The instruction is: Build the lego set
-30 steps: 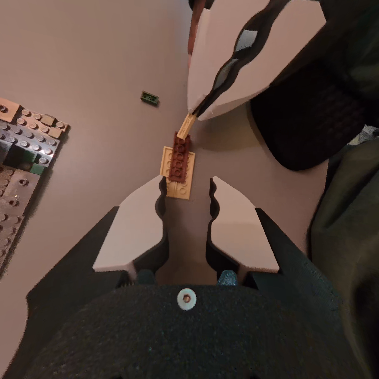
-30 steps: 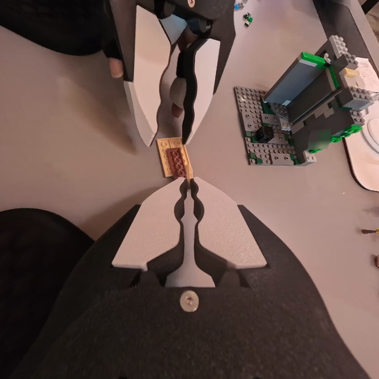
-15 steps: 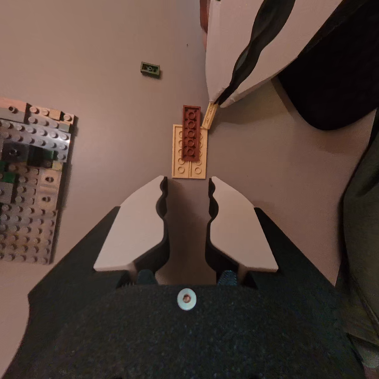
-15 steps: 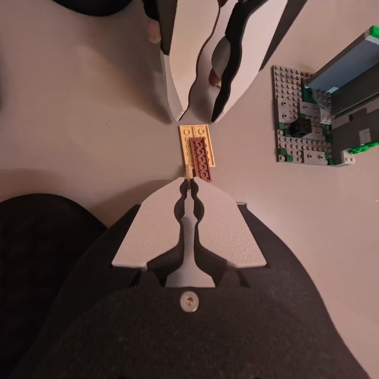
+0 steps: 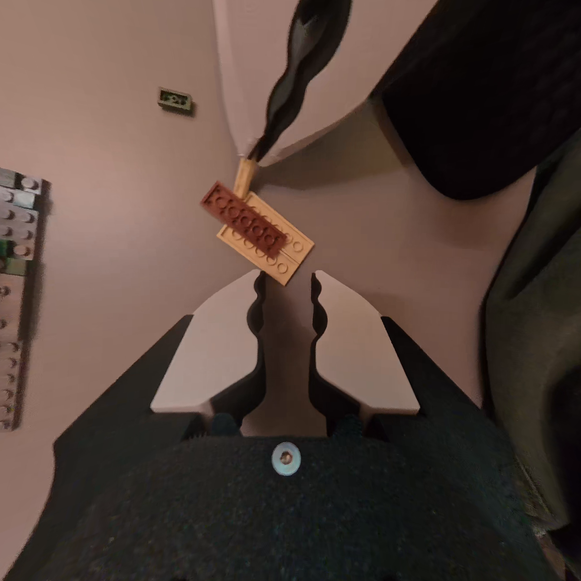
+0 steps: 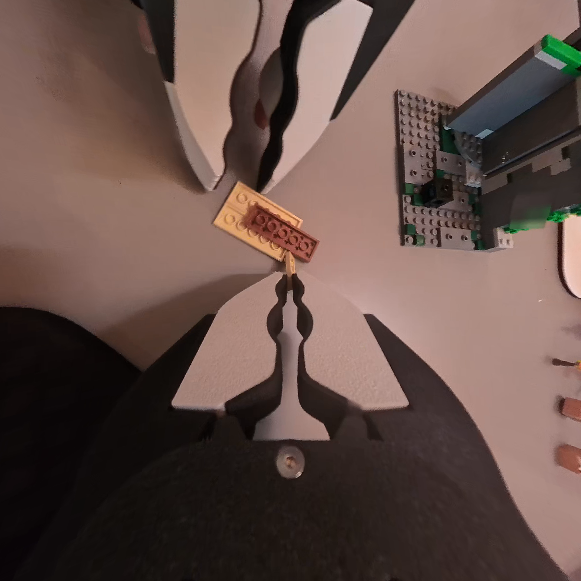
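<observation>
Surface: pale, matte tabletop (image 5: 110, 157), dimly lit.
Tan plates: two long studded plates (image 5: 276, 251) lying flat side by side, near the table's middle, set at a diagonal; also seen at (image 6: 232, 213).
Brown plate: reddish-brown studded plate (image 5: 242, 220) stacked along the tan pair, one end overhanging their edge.
Right gripper (image 6: 289, 278): fingers pressed together on a thin tan strip (image 6: 290, 264), whose free end touches the overhanging end of the brown plate.
Left gripper (image 5: 287, 276): fingers apart, holding nothing, tips just beside the tan plates' opposite end.
Partial model: grey baseplate with grey and green structure (image 6: 471, 188), well apart from the plates.
Loose parts: small green piece (image 5: 174, 101); brown pieces (image 6: 569, 412) at the frame edge.
</observation>
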Tool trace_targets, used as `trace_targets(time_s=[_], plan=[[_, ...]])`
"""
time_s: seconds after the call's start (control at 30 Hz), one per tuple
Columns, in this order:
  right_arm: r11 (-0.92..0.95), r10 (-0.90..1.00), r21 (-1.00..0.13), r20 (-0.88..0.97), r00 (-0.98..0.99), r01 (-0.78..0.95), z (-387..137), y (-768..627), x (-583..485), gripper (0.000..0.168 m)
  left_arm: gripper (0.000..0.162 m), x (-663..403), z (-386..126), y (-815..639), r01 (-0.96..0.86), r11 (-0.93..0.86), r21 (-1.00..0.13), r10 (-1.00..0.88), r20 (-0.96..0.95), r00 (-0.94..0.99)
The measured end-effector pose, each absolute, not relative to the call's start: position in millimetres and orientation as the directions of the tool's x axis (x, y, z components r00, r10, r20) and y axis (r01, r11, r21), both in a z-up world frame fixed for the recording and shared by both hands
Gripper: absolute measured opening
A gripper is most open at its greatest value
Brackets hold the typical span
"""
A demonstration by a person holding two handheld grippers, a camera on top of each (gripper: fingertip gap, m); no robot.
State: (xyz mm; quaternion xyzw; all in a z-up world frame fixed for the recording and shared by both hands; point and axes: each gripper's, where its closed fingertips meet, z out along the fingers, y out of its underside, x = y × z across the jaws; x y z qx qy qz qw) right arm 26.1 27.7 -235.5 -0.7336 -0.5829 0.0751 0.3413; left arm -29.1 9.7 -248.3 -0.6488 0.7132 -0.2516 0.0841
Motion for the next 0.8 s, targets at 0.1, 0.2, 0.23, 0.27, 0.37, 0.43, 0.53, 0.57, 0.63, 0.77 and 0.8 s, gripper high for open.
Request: trace_targets(time_s=[0.1,0.2,0.23,0.27,0.37,0.43,0.53,0.57,0.63,0.77,0.8], plan=[[-0.081,0.896,-0.588,0.310,0.317,0.805,-234.1,31.6,25.0,0.003,0.027,-27.9,-242.5,-2.2,-0.859,0.013,-0.511,-0.956,0.245,-0.160],[-0.081,0.889,-0.613,0.312,0.335,0.786,-227.6,31.4,24.7,0.003,0.027,-26.9,-236.4,-0.2,-0.835,0.009,-0.550,-0.964,0.216,-0.153],[-0.077,0.886,-0.627,0.314,0.342,0.775,-224.0,30.8,23.9,0.003,0.028,-26.7,-234.6,1.8,-0.826,0.010,-0.564,-0.968,0.201,-0.149],[-0.070,0.883,-0.643,0.315,0.347,0.763,-220.2,29.5,22.3,0.003,0.027,-26.3,-232.7,3.8,-0.815,0.010,-0.580,-0.972,0.187,-0.145],[-0.045,0.880,-0.683,0.318,0.352,0.729,-210.0,23.0,14.6,0.003,0.028,-25.3,-228.6,9.9,-0.779,0.030,-0.626,-0.981,0.133,-0.145],[-0.035,0.881,-0.694,0.319,0.351,0.719,-208.3,17.3,9.6,0.003,0.028,-25.0,-226.5,10.2,-0.756,0.046,-0.653,-0.982,0.109,-0.153],[-0.023,0.885,-0.708,0.314,0.344,0.705,-208.7,7.5,1.2,0.003,0.027,-24.6,-222.4,5.4,-0.719,0.058,-0.692,-0.979,0.103,-0.178],[-0.018,0.887,-0.711,0.313,0.340,0.703,-209.2,4.4,-1.9,0.003,0.026,-24.7,-221.2,2.4,-0.710,0.052,-0.702,-0.975,0.119,-0.189],[-0.001,0.886,-0.711,0.325,0.330,0.703,-210.6,-0.5,-7.4,0.003,0.025,-23.9,-217.7,-3.8,-0.688,0.021,-0.725,-0.965,0.165,-0.204],[0.052,0.891,-0.721,0.346,0.294,0.691,-210.5,-10.3,-20.7,0.003,0.023,-25.2,-218.5,-9.7,-0.685,-0.026,-0.728,-0.951,0.229,-0.207],[0.067,0.891,-0.720,0.354,0.282,0.691,-210.6,-12.1,-23.3,0.003,0.023,-26.2,-219.5,-10.7,-0.687,-0.024,-0.726,-0.950,0.231,-0.210]])
